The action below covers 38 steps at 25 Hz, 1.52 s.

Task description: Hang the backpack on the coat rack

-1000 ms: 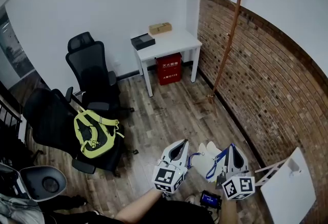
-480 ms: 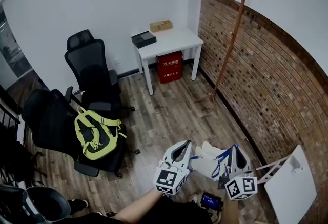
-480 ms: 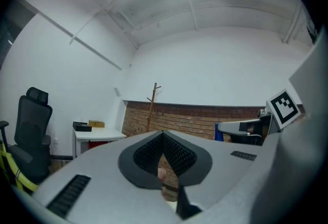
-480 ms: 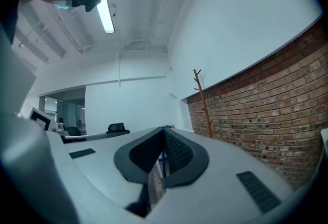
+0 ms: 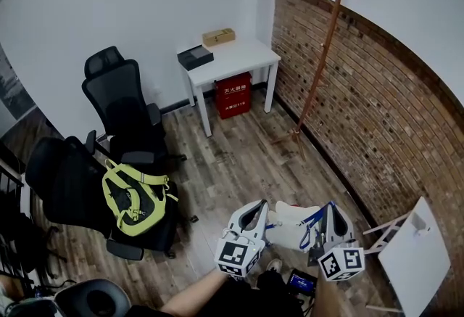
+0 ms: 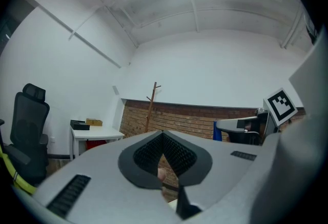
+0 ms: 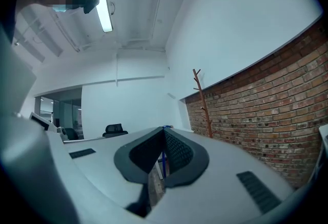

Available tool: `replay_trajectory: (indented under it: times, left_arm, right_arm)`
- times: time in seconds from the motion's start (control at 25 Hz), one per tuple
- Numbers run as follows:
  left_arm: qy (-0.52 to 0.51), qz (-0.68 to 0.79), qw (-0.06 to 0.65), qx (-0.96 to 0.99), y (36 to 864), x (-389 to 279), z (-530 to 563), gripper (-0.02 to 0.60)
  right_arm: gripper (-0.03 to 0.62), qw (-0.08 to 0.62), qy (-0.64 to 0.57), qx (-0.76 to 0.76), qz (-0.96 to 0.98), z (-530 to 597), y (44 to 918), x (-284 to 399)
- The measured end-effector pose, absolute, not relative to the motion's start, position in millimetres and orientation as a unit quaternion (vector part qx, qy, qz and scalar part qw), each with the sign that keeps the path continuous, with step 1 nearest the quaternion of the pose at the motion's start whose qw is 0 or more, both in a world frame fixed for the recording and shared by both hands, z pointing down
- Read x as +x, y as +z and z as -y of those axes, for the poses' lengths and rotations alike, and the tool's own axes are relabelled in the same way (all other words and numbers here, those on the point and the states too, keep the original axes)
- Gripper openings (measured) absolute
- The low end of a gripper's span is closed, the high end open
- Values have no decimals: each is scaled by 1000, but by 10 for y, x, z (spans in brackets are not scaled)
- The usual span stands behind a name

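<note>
Down at the bottom of the head view, I hold the left gripper (image 5: 254, 208) and the right gripper (image 5: 330, 210) side by side above the wood-plank floor (image 5: 239, 163). The left jaws are closed tip to tip on nothing. The right jaws meet too; a thin blue strap (image 7: 160, 166) shows in the gap below the tips, possibly pinched. The yellow-green and black backpack (image 5: 134, 196) rests on a black office chair (image 5: 61, 178), well apart from the tall wooden coat rack (image 5: 322, 54) by the red brick wall (image 5: 377, 112).
</note>
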<state>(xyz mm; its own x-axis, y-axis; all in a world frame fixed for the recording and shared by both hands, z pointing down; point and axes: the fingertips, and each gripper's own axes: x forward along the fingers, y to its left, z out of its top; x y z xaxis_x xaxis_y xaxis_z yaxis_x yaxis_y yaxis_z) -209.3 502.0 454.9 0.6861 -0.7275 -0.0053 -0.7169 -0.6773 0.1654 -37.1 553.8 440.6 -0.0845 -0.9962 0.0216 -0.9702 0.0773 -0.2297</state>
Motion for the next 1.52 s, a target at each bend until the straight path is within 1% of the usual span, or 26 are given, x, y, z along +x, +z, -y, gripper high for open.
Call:
replay_trajectory:
  times: [0.36,0.64,1.08,1.52]
  left_arm:
    - [-39,397,72,914,4554,-2020,-4728,6]
    - [-33,404,72,911,4617,-1786,-4373,6]
    - [-31,409,67,910,4594,-1241,-3844,6]
    - [-21,427,69,902,4626,-918,-3467,6]
  right_arm:
    - [15,75,-90,-655,-747,-5237,4374,-389]
    - [15,73,-94,-640,-759,-4879,4415,-280]
    - [15,79,-96,-625,-771,-4321,4370,146]
    - [15,80,-102,-603,-787,-3756,4423,491]
